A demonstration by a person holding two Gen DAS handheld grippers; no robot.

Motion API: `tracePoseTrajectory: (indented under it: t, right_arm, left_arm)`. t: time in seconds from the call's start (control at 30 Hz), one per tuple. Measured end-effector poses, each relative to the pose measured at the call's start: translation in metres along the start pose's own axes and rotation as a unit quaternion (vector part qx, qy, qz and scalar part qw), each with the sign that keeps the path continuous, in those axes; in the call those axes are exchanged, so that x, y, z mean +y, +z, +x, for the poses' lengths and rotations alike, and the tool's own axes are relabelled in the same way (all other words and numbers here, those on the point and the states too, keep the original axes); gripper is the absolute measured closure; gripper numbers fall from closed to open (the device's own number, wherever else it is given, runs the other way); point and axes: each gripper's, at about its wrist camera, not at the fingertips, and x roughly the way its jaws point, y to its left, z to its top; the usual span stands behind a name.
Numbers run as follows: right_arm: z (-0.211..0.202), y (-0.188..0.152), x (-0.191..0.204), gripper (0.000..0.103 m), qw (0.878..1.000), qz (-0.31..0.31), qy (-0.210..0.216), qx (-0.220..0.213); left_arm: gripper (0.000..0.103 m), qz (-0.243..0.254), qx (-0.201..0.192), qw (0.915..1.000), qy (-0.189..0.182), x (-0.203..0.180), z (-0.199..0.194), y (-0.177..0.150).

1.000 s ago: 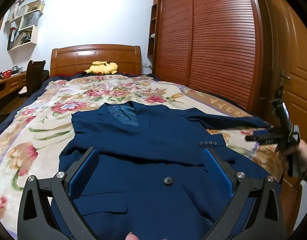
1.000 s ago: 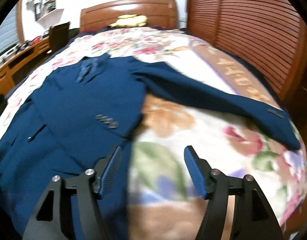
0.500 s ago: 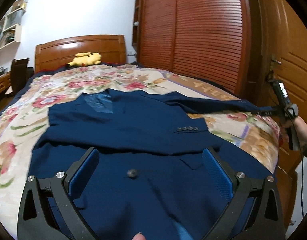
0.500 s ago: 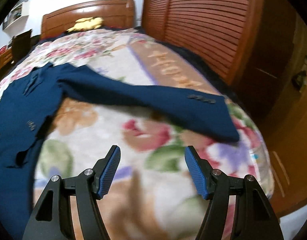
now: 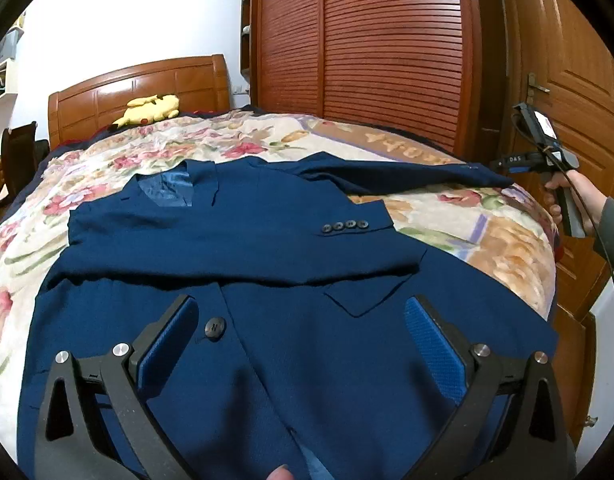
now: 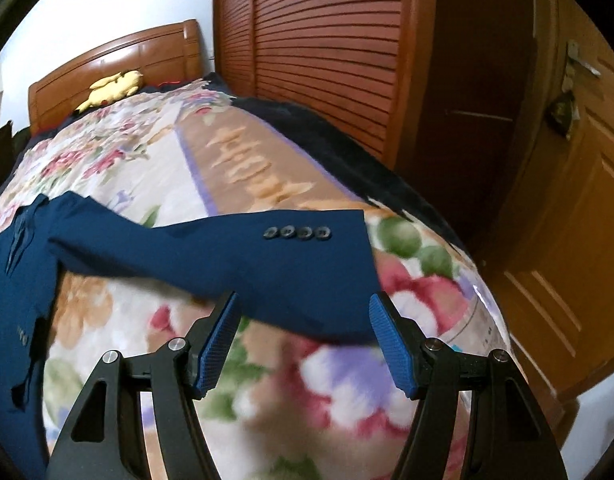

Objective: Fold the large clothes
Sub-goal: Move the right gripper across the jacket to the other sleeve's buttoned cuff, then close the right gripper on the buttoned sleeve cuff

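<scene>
Blue jacket [image 5: 235, 240] (one sleeve [image 6: 267, 256] outstretched) lies on floral blanket [image 6: 155, 148].

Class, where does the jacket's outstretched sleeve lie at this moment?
In the right wrist view, the outstretched sleeve lies flat across the floral bedspread, its cuff end toward the wooden wardrobe side.

Navy blue suit jacket [image 5: 267, 240] with lighter blue lining and dark buttons; cream bedspread [image 6: 155, 148] patterned with red and pink flowers and green leaves; yellow plush toy [image 5: 149, 109]; reddish-brown slatted wardrobe [image 5: 367, 48]; black tongs with blue pads [image 6: 217, 344]
</scene>
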Motion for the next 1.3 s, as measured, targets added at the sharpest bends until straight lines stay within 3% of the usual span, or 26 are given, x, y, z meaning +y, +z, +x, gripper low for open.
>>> tracePoseTrajectory:
  t: [0.4, 0.6, 0.9, 0.93, 1.0, 1.03, 1.07, 1.1, 1.17, 1.3]
  right_arm:
    - [0.042, 0.005, -0.011, 0.034, 0.998, 0.032, -0.028, 0.041]
    - [0.052, 0.009, -0.001, 0.023, 0.997, -0.005, -0.049, 0.053]
    - [0.050, 0.004, -0.003, 0.024, 0.998, 0.001, -0.055, 0.035]
    - [0.049, 0.002, 0.000, 0.027, 0.998, -0.005, -0.051, 0.030]
    - [0.043, -0.002, 0.006, 0.052, 0.999, -0.020, -0.038, 0.024]
    - [0.042, -0.003, 0.008, 0.059, 0.999, -0.026, -0.031, 0.025]
    - [0.040, -0.003, 0.010, 0.084, 0.999, -0.030, -0.016, 0.028]
    - [0.038, -0.002, 0.015, 0.096, 0.999, -0.036, 0.004, 0.034]
    - [0.031, -0.001, 0.028, 0.097, 0.998, -0.061, -0.006, 0.029]
    - [0.005, 0.004, 0.048, 0.098, 0.997, -0.082, 0.015, -0.002]
  left_arm:
    - [0.000, -0.004, 0.014, 0.9999, -0.003, 0.002, 0.007, -0.004]
    - [0.000, -0.005, 0.014, 0.9999, -0.003, 0.002, 0.008, -0.003]
    - [0.000, -0.004, 0.014, 0.9999, 0.001, 0.007, 0.003, -0.005]
    - [0.000, -0.005, 0.014, 0.9999, 0.000, 0.007, 0.002, -0.005]
    - [0.000, -0.006, 0.014, 0.9999, 0.000, 0.008, 0.001, -0.006]
    - [0.000, -0.007, 0.014, 0.9999, 0.000, 0.009, 0.001, -0.006]
    - [0.000, -0.009, 0.013, 0.9999, -0.001, 0.010, 0.001, -0.005]
    - [0.000, -0.010, 0.013, 0.9999, -0.001, 0.011, 0.000, -0.005]
    - [0.000, -0.012, 0.012, 0.9999, 0.000, 0.014, -0.002, -0.005]
    - [0.000, -0.016, 0.007, 0.9998, 0.000, 0.020, -0.007, -0.006]
